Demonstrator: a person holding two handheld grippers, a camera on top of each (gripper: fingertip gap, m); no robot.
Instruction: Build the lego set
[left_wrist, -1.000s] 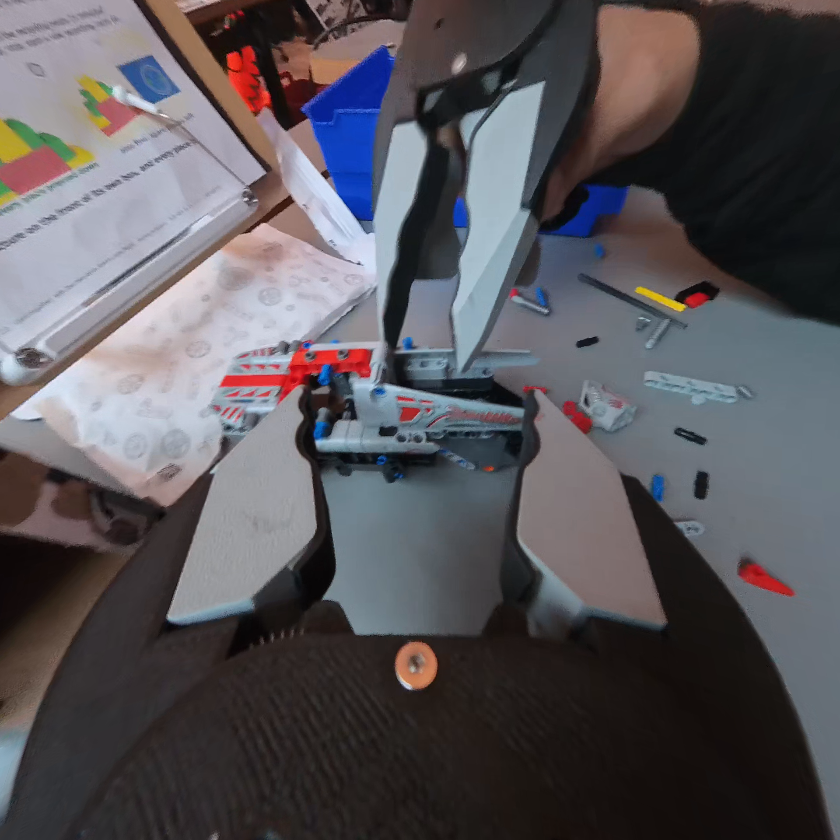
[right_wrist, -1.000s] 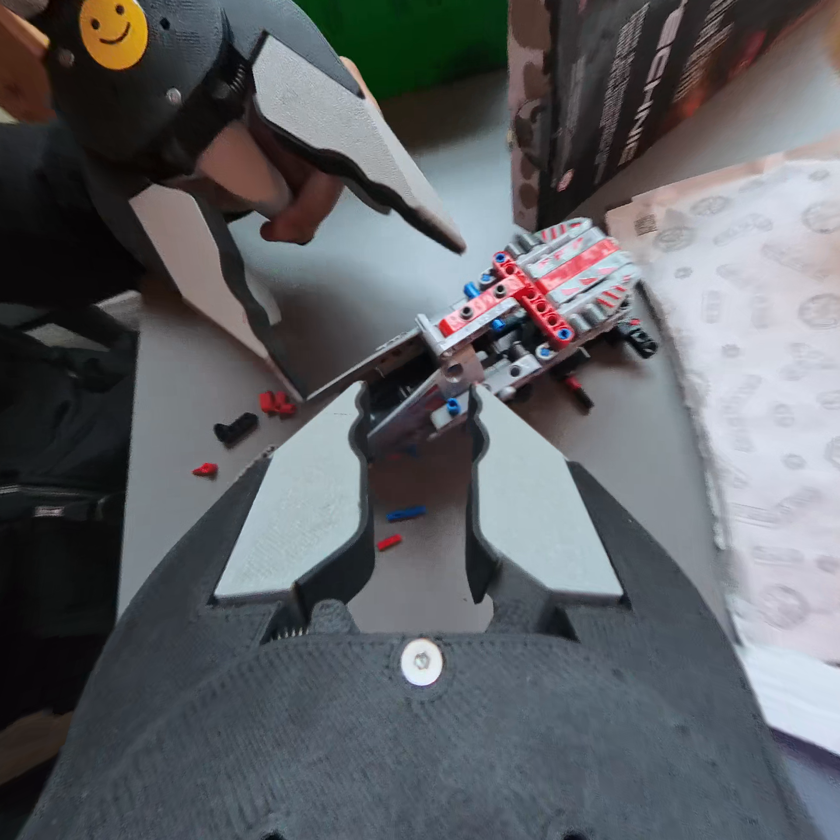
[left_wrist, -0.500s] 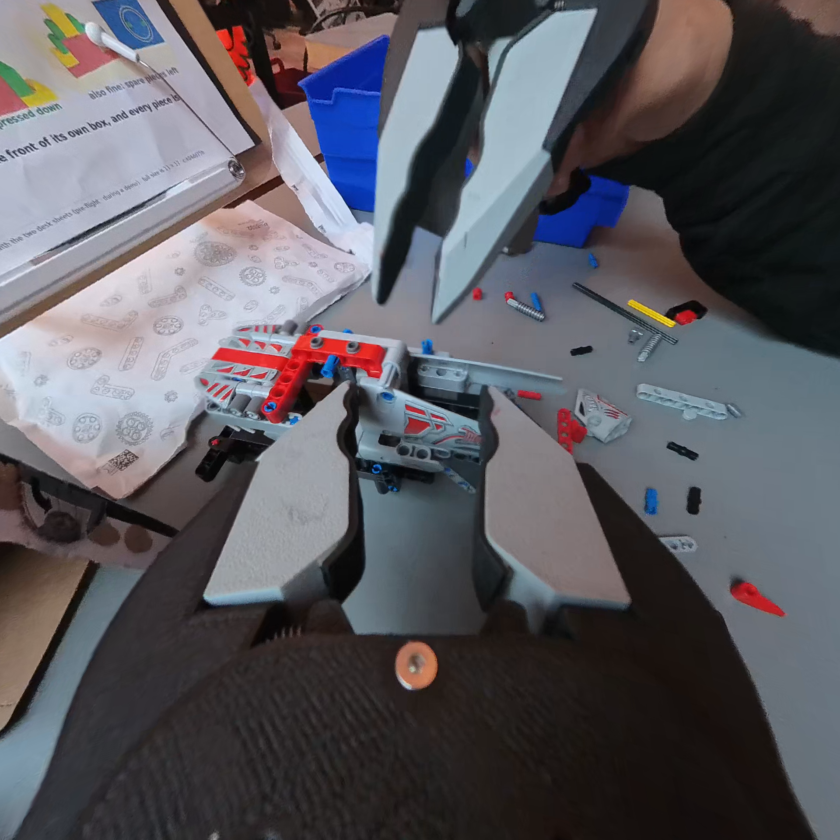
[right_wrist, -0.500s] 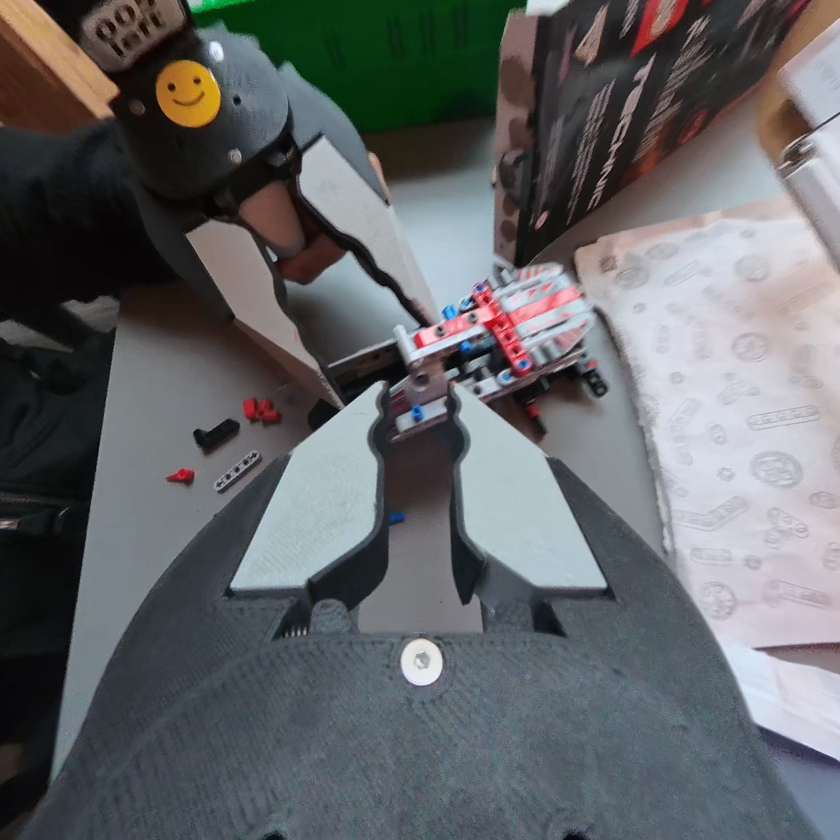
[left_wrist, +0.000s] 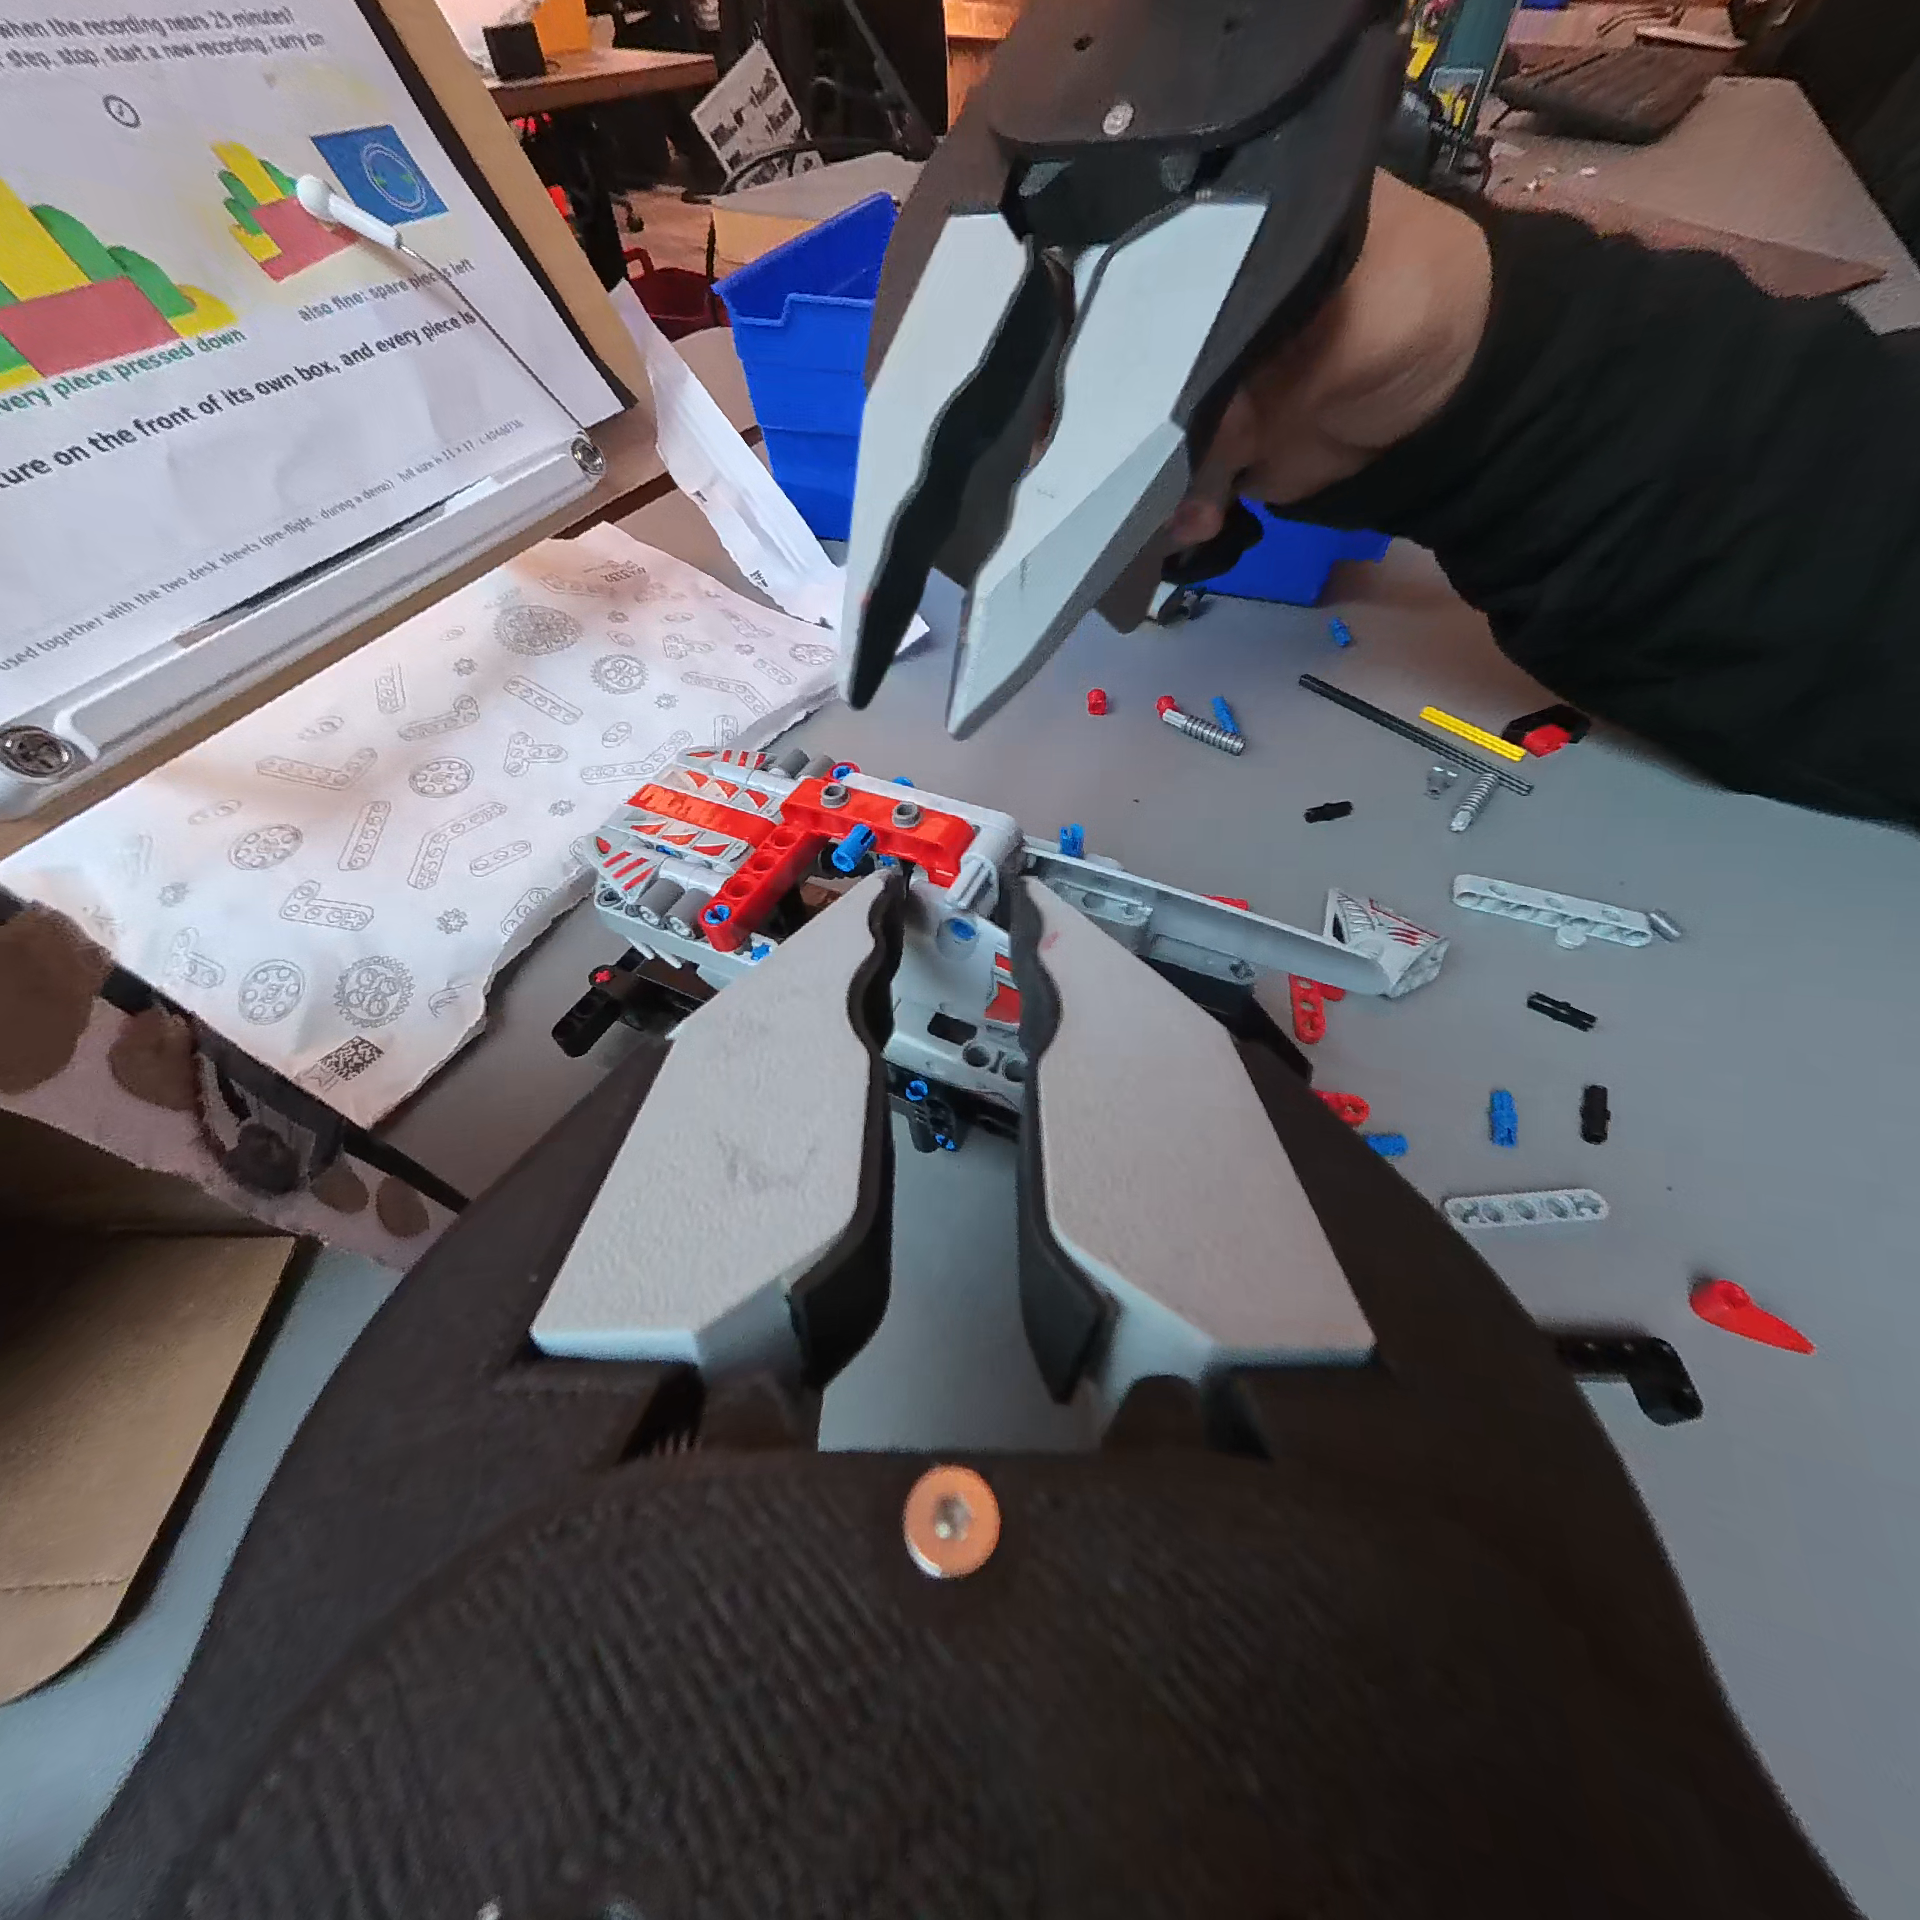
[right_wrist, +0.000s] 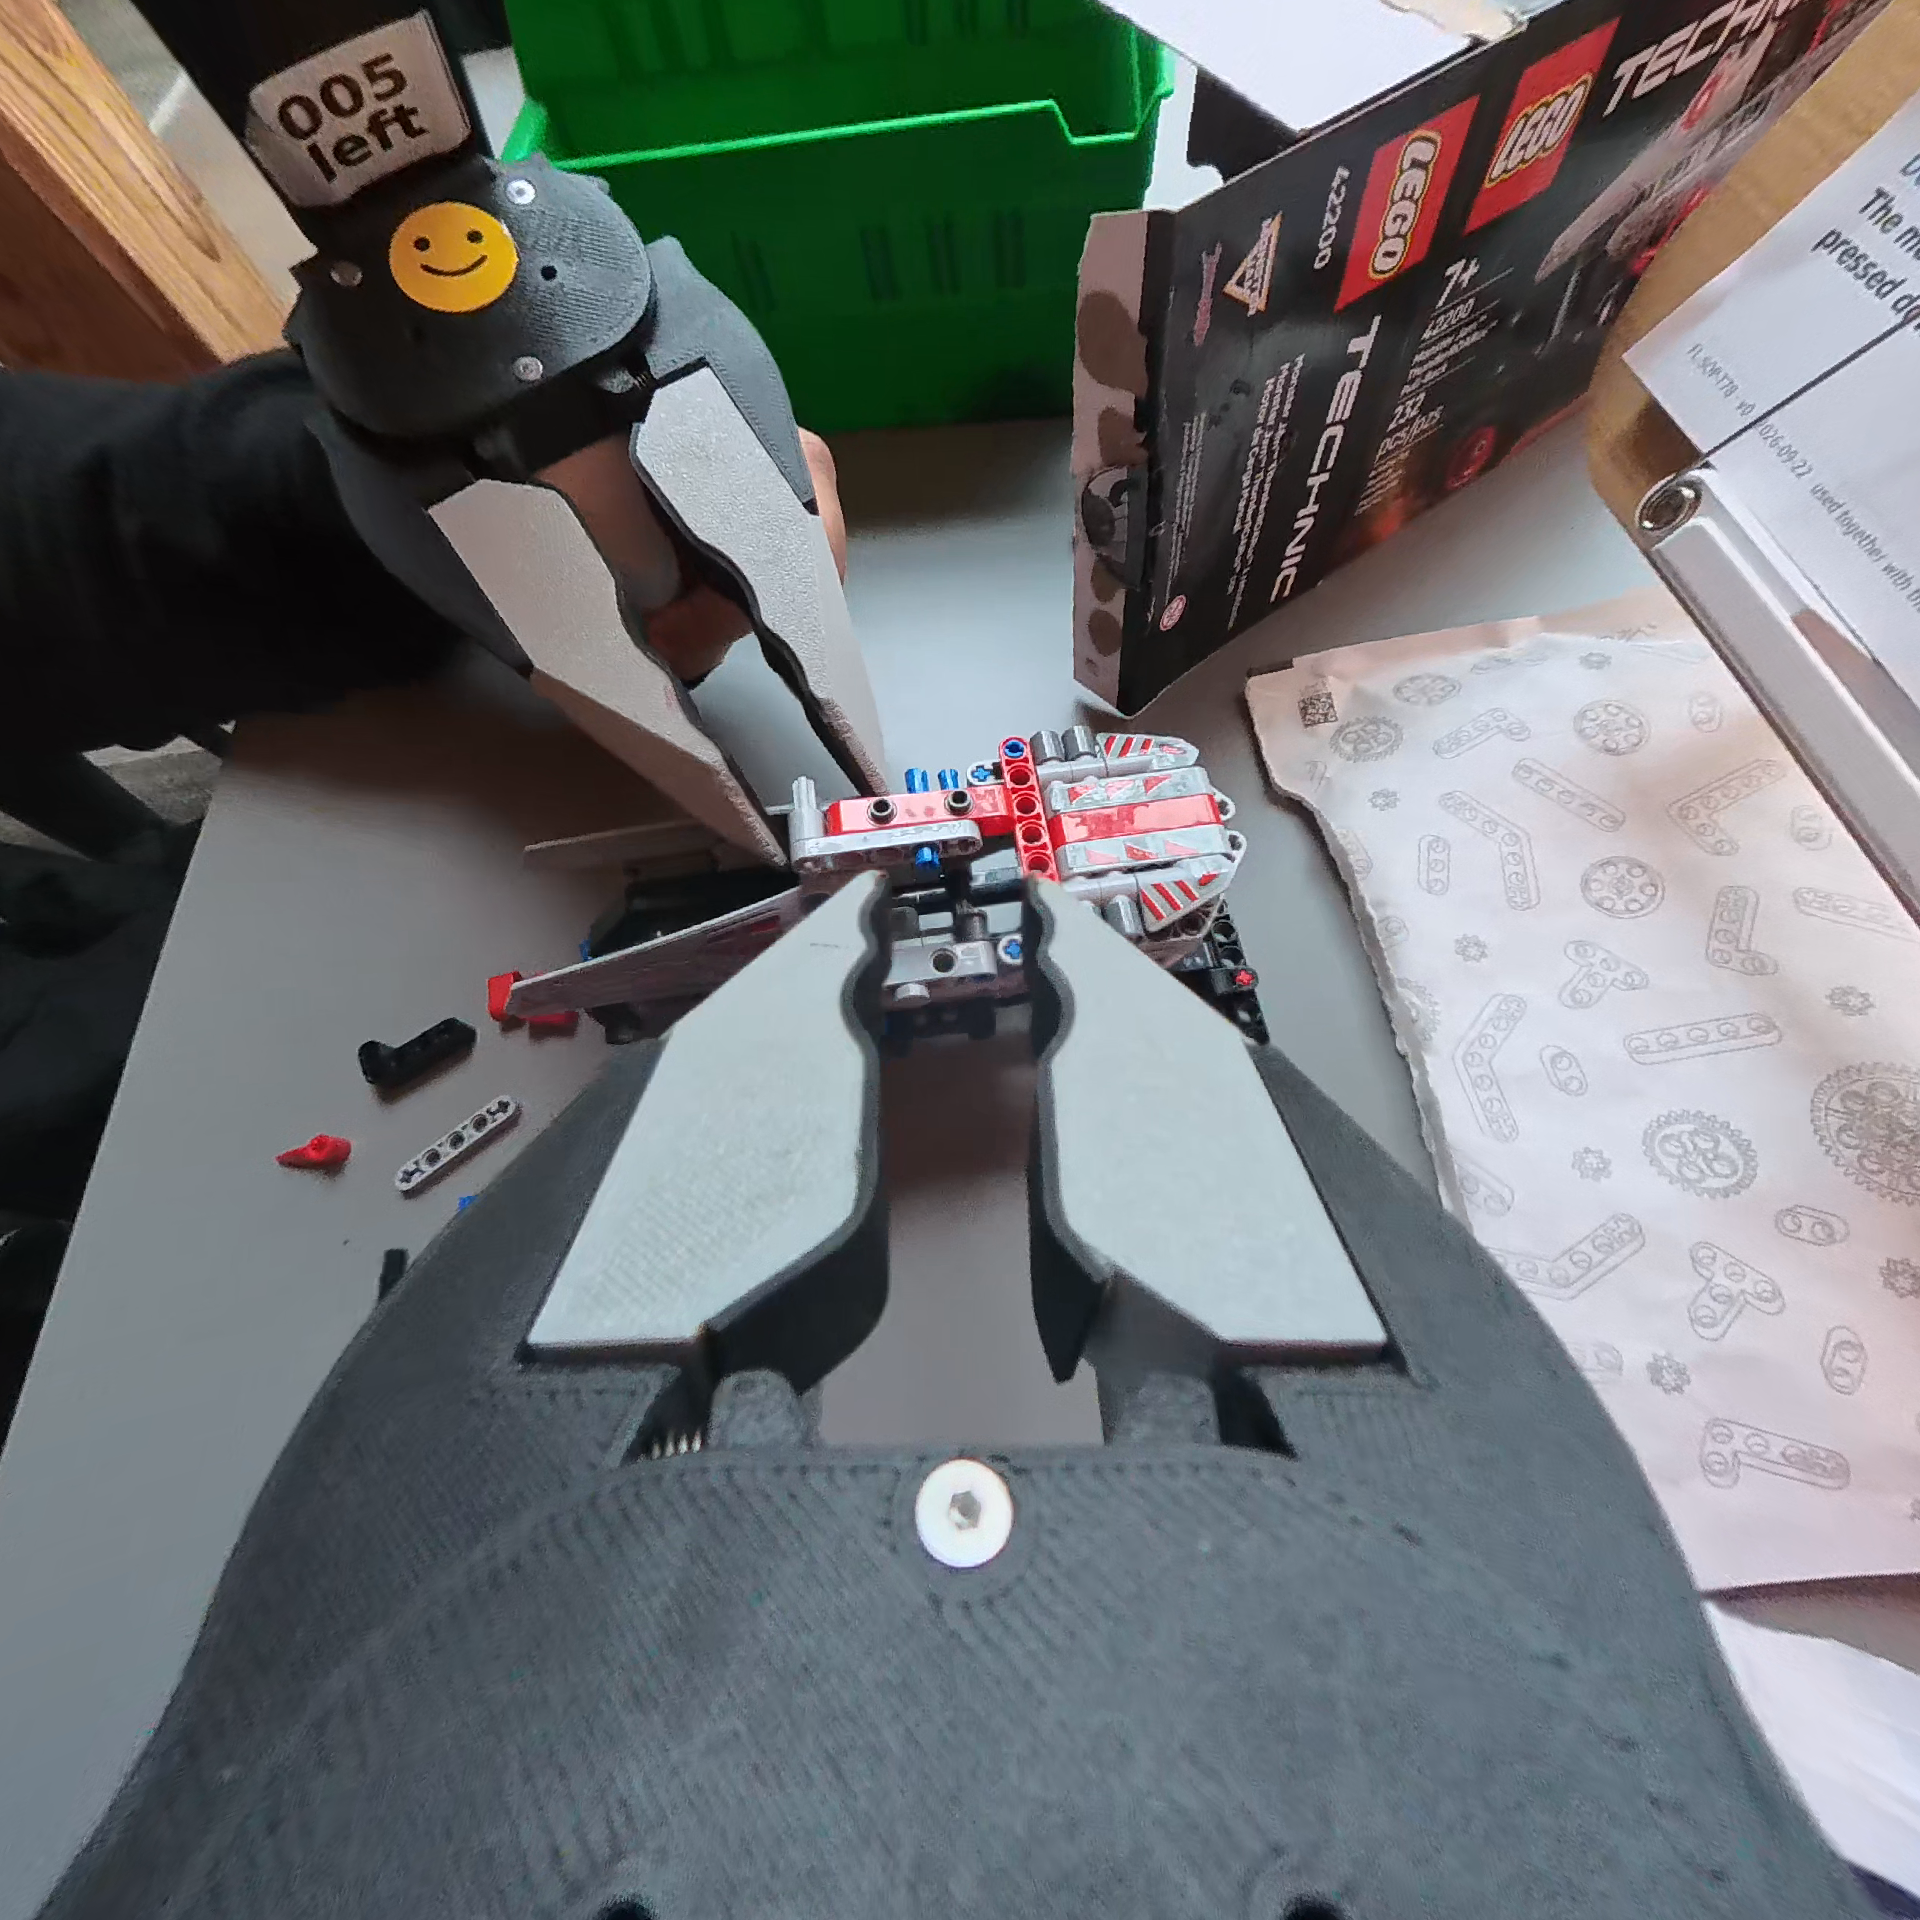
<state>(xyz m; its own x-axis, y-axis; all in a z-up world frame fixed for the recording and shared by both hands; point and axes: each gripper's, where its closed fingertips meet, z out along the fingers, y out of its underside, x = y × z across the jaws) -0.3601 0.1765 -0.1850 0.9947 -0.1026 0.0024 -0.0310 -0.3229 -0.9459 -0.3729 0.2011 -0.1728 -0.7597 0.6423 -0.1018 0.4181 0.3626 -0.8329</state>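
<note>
The lego model (left_wrist: 831, 831), grey and red with blue pins, lies on the grey table. My left gripper (left_wrist: 954, 888) has its jaws narrowed around the model's grey middle part, with both tips against it. In the right wrist view the left gripper (right_wrist: 826, 826) meets the left end of the model (right_wrist: 1122, 821). My right gripper (right_wrist: 954, 888) is slightly open and empty. In the left wrist view the right gripper (left_wrist: 909, 712) hovers just above the model without touching it.
Loose parts lie right of the model: a grey beam (left_wrist: 1548, 914), a red wedge (left_wrist: 1751, 1314), a black axle (left_wrist: 1403, 727). A blue bin (left_wrist: 805, 343), a green bin (right_wrist: 831, 260), the set box (right_wrist: 1351, 364), a paper bag (right_wrist: 1610, 987) and an instruction stand (left_wrist: 260, 312) ring the area. The tips of both grippers are at nearly the same place. The grey beam (left_wrist: 1548, 914) is about equally far from each gripper, around 20 cm.
My left gripper's jaws have closed from wide open down onto the model. My right gripper has let go of the model and risen above it.
</note>
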